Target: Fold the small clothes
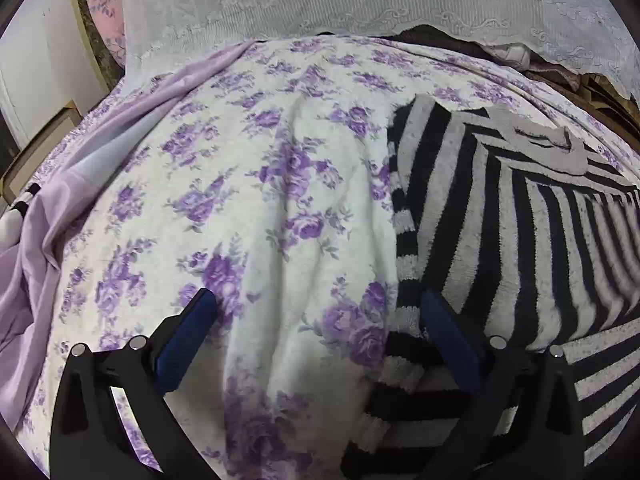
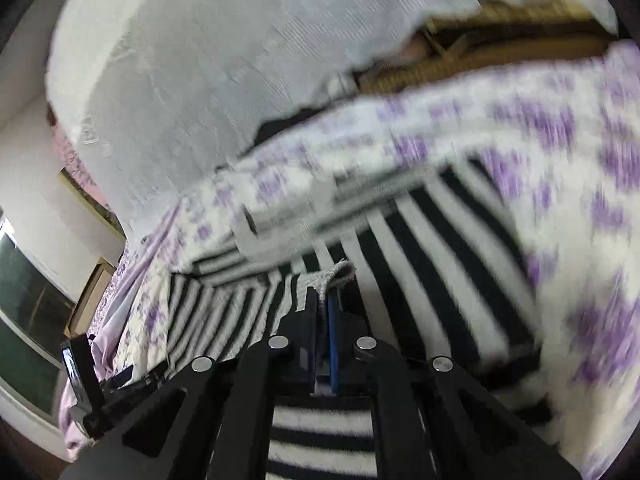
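Observation:
A black-and-grey striped fuzzy garment (image 1: 512, 220) lies on a white bedspread with purple flowers (image 1: 240, 208). In the left wrist view it fills the right half, its grey collar (image 1: 548, 140) at the far end. My left gripper (image 1: 316, 304) is open and empty, low over the bedspread, its right finger (image 1: 448, 340) at the garment's left edge. In the right wrist view, which is blurred, my right gripper (image 2: 323, 300) is shut on a grey edge of the striped garment (image 2: 424, 248) and holds it lifted.
A white lace cover (image 1: 360, 4) drapes over things at the back of the bed. A lilac sheet (image 1: 48, 216) is bunched at the left. A wooden frame (image 1: 36, 148) and white wall stand beyond the bed's left edge. Wicker furniture (image 2: 500, 52) shows behind.

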Demonstrator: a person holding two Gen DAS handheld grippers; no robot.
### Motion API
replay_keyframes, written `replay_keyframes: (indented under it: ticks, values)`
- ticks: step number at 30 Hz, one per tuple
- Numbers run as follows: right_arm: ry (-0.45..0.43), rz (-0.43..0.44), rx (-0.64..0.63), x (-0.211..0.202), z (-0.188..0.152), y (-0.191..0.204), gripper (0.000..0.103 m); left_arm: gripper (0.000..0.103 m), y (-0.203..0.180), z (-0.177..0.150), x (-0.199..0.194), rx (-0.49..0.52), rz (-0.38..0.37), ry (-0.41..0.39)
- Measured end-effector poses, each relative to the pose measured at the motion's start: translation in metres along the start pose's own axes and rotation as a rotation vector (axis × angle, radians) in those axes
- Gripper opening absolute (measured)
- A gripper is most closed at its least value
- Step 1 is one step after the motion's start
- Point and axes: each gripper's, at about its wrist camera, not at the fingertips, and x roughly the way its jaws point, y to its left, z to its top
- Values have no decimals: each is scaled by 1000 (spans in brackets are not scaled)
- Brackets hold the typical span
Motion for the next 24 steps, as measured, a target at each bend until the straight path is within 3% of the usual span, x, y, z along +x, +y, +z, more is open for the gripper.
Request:
replay_keyframes:
  ticks: [3, 5, 6, 7, 9, 10, 12, 16, 19, 21, 22, 23, 24]
  values:
    - [15, -49, -52, 12, 3, 0, 5, 99, 0, 0, -4, -7, 66, -24]
    - [66, -140, -73, 34, -11, -13, 7, 99, 6, 0, -1, -18, 131, -1]
    - [106, -129, -41, 45, -20, -28, 6, 99, 9, 0, 1, -28, 121, 18]
    - [93, -90, -1, 41, -20, -35, 6, 99, 13, 0, 0, -47, 100, 30]
    - [91, -71, 54, 29, -15, -42, 13, 99, 17, 3, -11, -71, 81, 1]
    - [49, -87, 58, 18, -12, -42, 13, 99, 17, 7, -21, -75, 61, -33]
    - [-24, -60, 62, 1, -6, -38, 13, 99, 8, 21, -37, -62, 26, -80]
    - [12, 57, 8, 5, 9, -3, 13, 99, -28, 51, -41, 20, -28, -87]
    - [74, 73, -20, 33, 7, 15, 13, 99, -57, 64, -17, 52, -65, -30]
    - [117, 41, -14, 53, 0, 10, 18, 99, -68, 65, 7, 73, -43, 6]
    - [153, 10, -3, 66, -8, 0, 11, 99, -69, 63, 30, 75, 10, 37]
    - [158, 30, 10, 71, -10, -8, 0, 99, -67, 59, 46, 57, 6, 55]
    - [152, 53, 36, 71, -11, -19, 0, 99, -59, 57, 54, 9, -50, 54]
